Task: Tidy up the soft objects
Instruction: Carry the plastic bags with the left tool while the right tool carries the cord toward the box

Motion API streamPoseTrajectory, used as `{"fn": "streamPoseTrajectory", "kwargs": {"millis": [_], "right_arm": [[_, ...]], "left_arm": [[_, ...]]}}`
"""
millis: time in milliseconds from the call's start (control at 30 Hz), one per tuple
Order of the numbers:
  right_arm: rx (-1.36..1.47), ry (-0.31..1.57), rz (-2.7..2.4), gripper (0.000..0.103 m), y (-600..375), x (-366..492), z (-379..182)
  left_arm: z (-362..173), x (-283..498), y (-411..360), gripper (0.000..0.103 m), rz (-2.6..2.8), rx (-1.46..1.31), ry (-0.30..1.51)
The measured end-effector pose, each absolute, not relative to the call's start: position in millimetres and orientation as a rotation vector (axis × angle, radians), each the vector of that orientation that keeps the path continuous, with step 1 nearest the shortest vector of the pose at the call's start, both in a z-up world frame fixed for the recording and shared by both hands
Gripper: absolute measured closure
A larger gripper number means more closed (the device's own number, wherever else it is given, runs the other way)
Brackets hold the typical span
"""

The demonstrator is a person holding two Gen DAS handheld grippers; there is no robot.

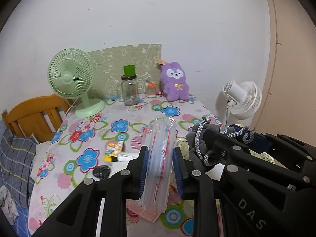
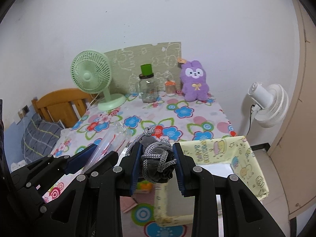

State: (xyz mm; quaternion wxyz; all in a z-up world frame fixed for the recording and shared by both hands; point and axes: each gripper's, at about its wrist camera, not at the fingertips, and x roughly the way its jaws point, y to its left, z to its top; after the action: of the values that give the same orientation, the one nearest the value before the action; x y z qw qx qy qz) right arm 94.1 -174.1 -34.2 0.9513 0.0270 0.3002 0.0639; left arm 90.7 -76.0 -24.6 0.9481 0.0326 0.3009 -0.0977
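Observation:
My left gripper (image 1: pixel 160 169) is shut on a clear plastic air-cushion pack (image 1: pixel 159 158) with red lines, held upright above the flowered table (image 1: pixel 94 130). The same pack (image 2: pixel 110 140) shows at the left of the right wrist view. My right gripper (image 2: pixel 156 163) is shut on a grey cloth bundle with a grey-white cord (image 2: pixel 156 158), above the near edge of a yellow cartoon-print box (image 2: pixel 241 156). That bundle (image 1: pixel 199 148) appears beside the left gripper too. A purple plush rabbit (image 1: pixel 175 82) sits at the table's back.
At the back stand a green desk fan (image 1: pixel 72 83), a glass jar with a green cup (image 1: pixel 129 88) on it and a small orange-lidded jar (image 1: pixel 151 88). A white fan (image 2: pixel 270 104) is right of the table. A wooden headboard (image 1: pixel 33 114) and a pillow (image 1: pixel 15 158) lie left. Small packets (image 1: pixel 113 151) lie on the cloth.

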Motion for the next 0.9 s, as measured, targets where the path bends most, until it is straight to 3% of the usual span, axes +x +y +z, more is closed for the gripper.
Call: {"fn": "streamPoseTrajectory", "kwargs": {"millis": [900], "right_arm": [[0.106,0.674,-0.008,0.068,-260,130,-71]], "left_arm": [[-58,133,-165,0.077,-0.322,0.127,0.700]]}}
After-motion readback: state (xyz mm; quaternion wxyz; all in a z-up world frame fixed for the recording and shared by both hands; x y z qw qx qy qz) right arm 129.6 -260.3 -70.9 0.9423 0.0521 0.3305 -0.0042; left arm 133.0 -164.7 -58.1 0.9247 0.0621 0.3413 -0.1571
